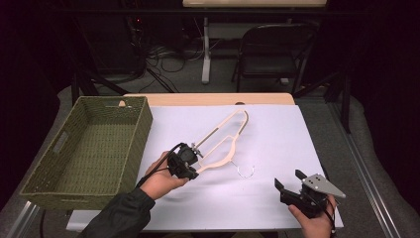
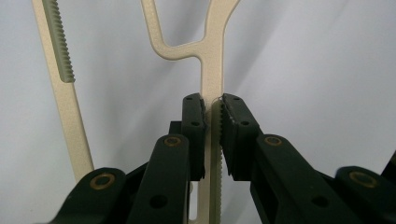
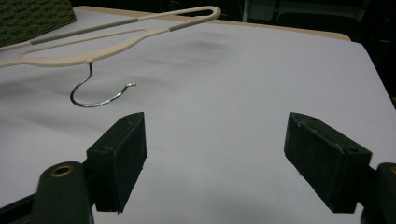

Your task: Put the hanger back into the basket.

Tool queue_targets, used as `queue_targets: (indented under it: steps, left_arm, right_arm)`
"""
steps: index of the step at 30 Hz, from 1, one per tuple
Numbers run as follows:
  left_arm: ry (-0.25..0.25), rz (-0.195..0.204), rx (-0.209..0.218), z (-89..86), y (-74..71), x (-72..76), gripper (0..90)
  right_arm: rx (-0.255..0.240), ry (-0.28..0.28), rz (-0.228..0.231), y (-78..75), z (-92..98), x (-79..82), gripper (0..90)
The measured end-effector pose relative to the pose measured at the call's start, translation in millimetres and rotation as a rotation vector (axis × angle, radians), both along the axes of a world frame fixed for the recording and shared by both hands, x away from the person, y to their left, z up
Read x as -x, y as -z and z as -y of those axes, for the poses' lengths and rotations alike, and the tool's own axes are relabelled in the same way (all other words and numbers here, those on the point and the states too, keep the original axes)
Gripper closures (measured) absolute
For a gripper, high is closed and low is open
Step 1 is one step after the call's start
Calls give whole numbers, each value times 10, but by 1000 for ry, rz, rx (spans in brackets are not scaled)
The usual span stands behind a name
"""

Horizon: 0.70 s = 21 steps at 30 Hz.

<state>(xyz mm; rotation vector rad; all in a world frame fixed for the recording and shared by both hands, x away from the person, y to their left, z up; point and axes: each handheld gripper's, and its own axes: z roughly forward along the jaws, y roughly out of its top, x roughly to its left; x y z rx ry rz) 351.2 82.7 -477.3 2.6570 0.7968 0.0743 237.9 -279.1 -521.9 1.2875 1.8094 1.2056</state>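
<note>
A cream plastic clothes hanger (image 1: 225,136) with a metal hook (image 1: 246,171) hangs tilted above the white table cover, one end raised toward the back. My left gripper (image 1: 194,157) is shut on the hanger's near end. In the left gripper view both pads clamp a cream bar of the hanger (image 2: 212,70) with a ribbed grey strip. My right gripper (image 1: 288,179) rests near the table's front right, open, with nothing between its pads (image 3: 122,156). From there the hanger (image 3: 112,37) and its hook (image 3: 95,95) lie ahead to the left.
A green woven basket (image 1: 89,148) stands at the table's left side, its inside bare. A folding chair (image 1: 277,52) and a table leg (image 1: 205,49) stand on the floor beyond the far edge. White cover (image 1: 277,134) spreads between the grippers.
</note>
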Motion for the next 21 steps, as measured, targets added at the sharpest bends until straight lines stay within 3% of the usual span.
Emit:
queue_targets:
  steps: [15,21]
  left_arm:
    - [-41,14,53,-118,-225,33,804]
    - [-77,27,86,-251,-426,-6,804]
  right_arm:
    - [-7,10,9,2,14,7,210]
    - [-12,12,3,0,17,18,210]
